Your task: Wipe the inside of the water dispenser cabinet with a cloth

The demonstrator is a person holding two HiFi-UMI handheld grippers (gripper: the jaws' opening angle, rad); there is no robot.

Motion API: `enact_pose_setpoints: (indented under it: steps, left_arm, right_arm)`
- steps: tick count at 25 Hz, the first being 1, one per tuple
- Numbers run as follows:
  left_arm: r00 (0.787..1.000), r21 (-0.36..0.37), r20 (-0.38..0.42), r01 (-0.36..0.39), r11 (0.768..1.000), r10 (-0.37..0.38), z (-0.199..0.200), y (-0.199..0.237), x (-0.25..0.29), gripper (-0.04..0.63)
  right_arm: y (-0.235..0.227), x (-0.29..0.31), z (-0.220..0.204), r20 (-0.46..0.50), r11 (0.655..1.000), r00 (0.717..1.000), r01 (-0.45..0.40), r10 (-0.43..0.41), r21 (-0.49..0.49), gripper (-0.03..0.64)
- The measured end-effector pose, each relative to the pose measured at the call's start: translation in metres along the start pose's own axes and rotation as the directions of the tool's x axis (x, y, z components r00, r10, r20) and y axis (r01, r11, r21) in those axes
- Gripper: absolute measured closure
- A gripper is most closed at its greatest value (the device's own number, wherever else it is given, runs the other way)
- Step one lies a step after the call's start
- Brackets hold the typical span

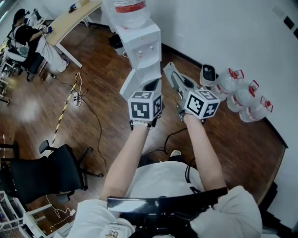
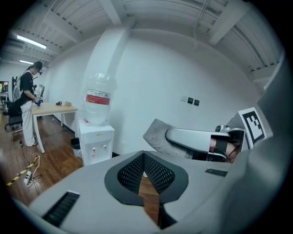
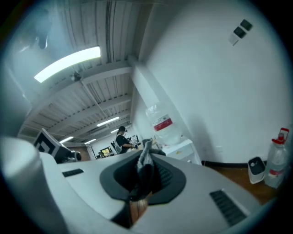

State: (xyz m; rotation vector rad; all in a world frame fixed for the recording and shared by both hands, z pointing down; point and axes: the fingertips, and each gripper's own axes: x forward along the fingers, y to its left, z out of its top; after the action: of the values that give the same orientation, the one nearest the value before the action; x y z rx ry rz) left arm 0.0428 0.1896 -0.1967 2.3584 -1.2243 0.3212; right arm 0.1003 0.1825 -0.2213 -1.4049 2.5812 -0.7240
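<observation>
Gripping a grey cloth [image 3: 143,169] edge-on, right tongs [image 1: 170,69] point up-frame toward the upright dispenser [image 1: 142,44] at top centre, bottle [image 1: 130,11] seated on it, left tongs [image 2: 144,156] pressed together, empty, beside them.

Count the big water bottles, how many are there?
4 bottles. One sits upside down on the water dispenser. Three stand in a row on the floor along the wall, to the dispenser's right. More may be hidden out of view.
</observation>
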Motion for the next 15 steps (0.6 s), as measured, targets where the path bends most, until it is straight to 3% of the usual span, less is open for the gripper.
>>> enact_pose_setpoints:
  steps: [3, 15]
  left_arm:
    - [1.0, 0.005, 0.018, 0.021, 1.0, -0.021, -0.007, 0.011, -0.032, 0.607]
    - [1.0, -0.038, 0.024, -0.016, 0.999, 0.017, -0.036, 0.11, -0.119, 0.607]
  right_arm:
    - [0.033, -0.009, -0.012, 0.025, 1.0, 1.0, -0.015, 0.015, -0.013, 0.572]
    - [0.115, 0.036, -0.084, -0.092, 0.992, 0.992, 0.072, -0.082, -0.108, 0.578]
